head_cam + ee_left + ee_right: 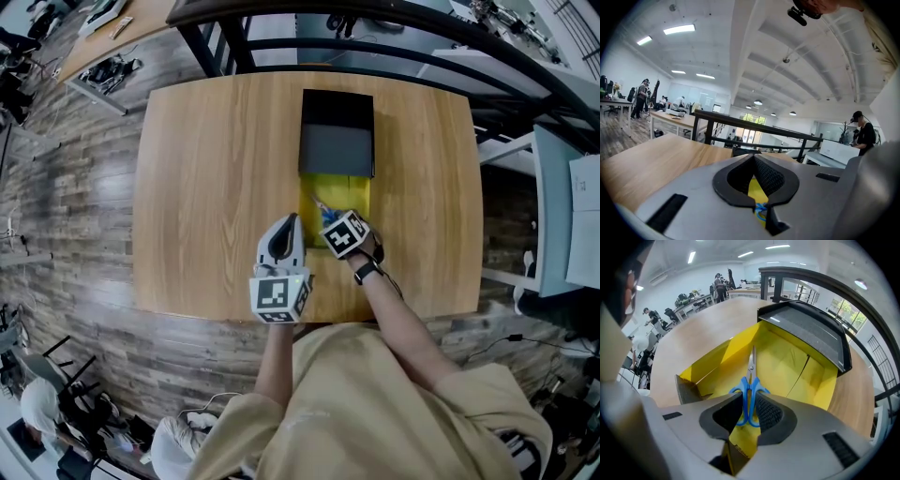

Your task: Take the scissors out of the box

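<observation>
The scissors (750,380), with blue handle loops and steel blades closed, lie in an open yellow box (787,362) whose black lid (806,331) is folded back. My right gripper (750,399) points steeply down into the box, its pads (766,411) against both outer sides of the handles. In the head view the right gripper (332,223) sits over the box (361,192), with a bit of the blue scissors (324,212) showing. My left gripper (292,219) rests beside the box's near left corner, shut and holding nothing; its tips (753,156) meet.
The box stands near the front middle of a wooden table (206,187). Its black lid (336,141) lies toward the far edge. A black railing (281,14) runs behind the table. People and desks (647,101) are far off to the left.
</observation>
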